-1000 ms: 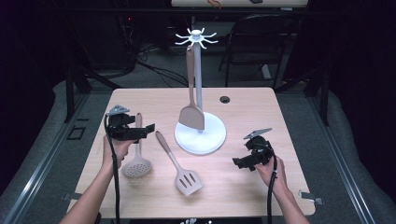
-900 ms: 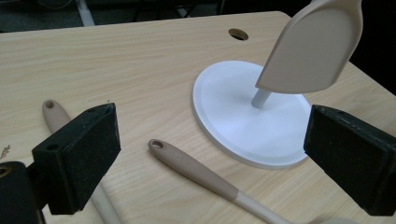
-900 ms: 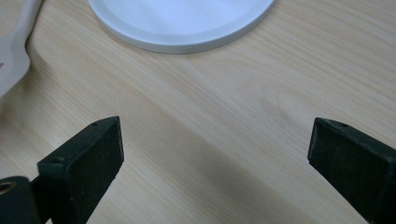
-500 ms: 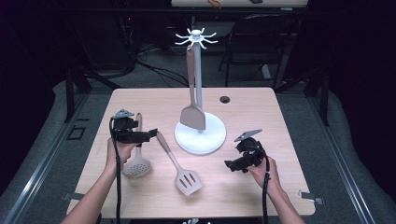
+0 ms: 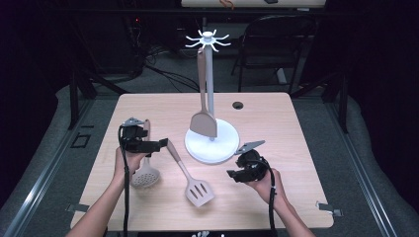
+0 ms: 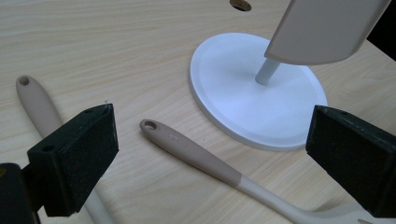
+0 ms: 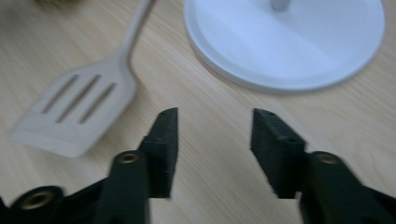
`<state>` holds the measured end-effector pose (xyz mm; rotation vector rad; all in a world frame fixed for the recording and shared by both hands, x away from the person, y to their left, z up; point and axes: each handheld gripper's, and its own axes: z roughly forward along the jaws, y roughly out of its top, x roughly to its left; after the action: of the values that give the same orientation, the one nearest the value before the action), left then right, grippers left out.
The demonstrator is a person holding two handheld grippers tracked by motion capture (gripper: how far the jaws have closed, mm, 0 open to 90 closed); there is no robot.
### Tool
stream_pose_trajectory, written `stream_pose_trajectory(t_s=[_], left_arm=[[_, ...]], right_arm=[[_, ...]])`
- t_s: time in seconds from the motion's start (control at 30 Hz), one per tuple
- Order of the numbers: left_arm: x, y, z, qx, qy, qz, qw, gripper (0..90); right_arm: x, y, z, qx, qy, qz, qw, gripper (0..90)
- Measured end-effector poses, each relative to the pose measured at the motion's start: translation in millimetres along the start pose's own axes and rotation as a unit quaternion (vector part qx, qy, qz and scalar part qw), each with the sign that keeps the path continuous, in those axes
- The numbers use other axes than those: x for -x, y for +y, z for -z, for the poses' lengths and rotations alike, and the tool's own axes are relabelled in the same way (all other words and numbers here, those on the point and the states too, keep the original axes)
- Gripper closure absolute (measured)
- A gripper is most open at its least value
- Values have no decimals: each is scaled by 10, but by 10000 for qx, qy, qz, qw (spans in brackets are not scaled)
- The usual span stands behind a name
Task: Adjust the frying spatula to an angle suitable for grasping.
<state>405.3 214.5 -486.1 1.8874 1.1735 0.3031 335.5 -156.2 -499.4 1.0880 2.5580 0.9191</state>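
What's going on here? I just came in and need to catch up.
A person works at a table with a gripper in each hand. One turner already hangs on the white rack. A slotted turner and a skimmer lie flat. The left gripper hovers open over the slotted turner's handle. The right gripper has just been closing, with nothing between its jaws, and points toward the slotted blade.

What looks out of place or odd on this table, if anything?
Nothing looks spilled or broken. One spatula hangs on the white stand, while a slotted spatula and a round skimmer lie flat on the table, off the stand and at different angles.
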Motion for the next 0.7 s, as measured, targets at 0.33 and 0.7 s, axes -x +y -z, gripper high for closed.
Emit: stream_pose_trajectory(t_s=[0.33, 0.7], left_arm=[[50, -8, -13, 4, 110, 17, 9999, 30], [109, -35, -85, -173, 120, 101, 9997, 49]], right_arm=[[-558, 119, -39, 169, 632, 775, 9948, 893], [-837, 83, -351, -404, 1087, 1121, 9869, 896]])
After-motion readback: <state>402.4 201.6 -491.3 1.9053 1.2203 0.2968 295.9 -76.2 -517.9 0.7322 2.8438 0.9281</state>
